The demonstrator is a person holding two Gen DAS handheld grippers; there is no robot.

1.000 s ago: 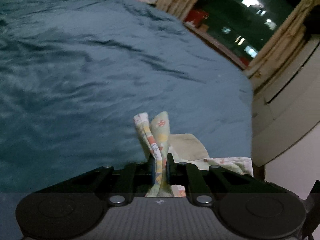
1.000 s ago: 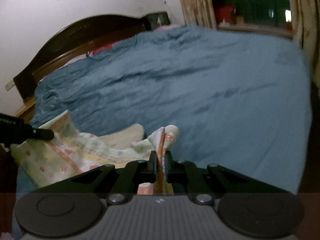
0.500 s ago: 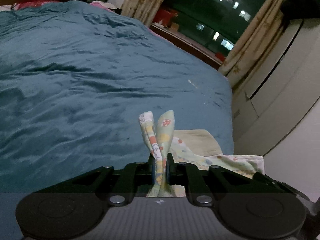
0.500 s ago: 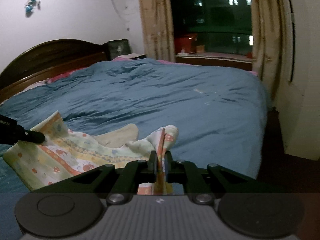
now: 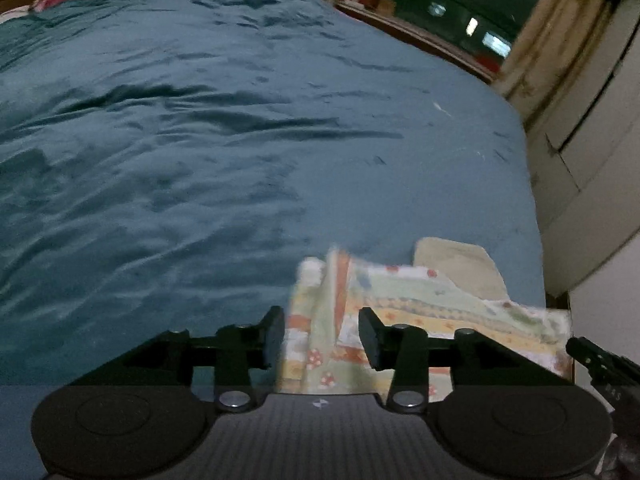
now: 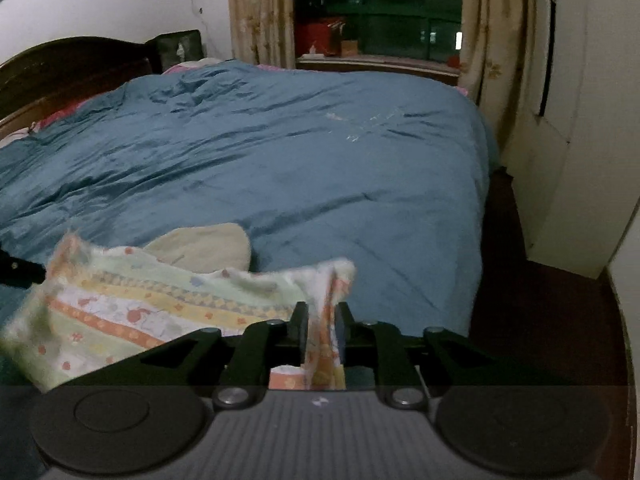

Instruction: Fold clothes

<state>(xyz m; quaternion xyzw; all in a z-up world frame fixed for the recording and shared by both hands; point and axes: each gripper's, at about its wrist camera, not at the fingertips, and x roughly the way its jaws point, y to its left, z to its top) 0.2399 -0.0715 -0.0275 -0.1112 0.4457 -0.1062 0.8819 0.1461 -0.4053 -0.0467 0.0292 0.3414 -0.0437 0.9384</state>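
A small striped, patterned garment (image 5: 400, 300) with a plain cream lining lies at the near edge of the blue bed. In the left wrist view my left gripper (image 5: 322, 334) is open, its fingers standing on either side of the garment's left corner. In the right wrist view my right gripper (image 6: 322, 330) has its fingers slightly parted with the garment's right corner (image 6: 332, 300) loose between them. The garment (image 6: 160, 308) stretches left from there, motion-blurred. The tip of the left gripper shows at the far left edge (image 6: 16, 270).
The blue quilt (image 6: 280, 160) covers the whole bed. A dark wooden headboard (image 6: 60, 68) is at the far left, a window with curtains (image 6: 256, 8) behind, and a white cabinet (image 6: 580, 160) stands close to the bed's right side. Dark floor lies between.
Both grippers were shut on garment corners; the left has opened wide and the right has parted. The garment has dropped toward the bed and both views have tilted downward.
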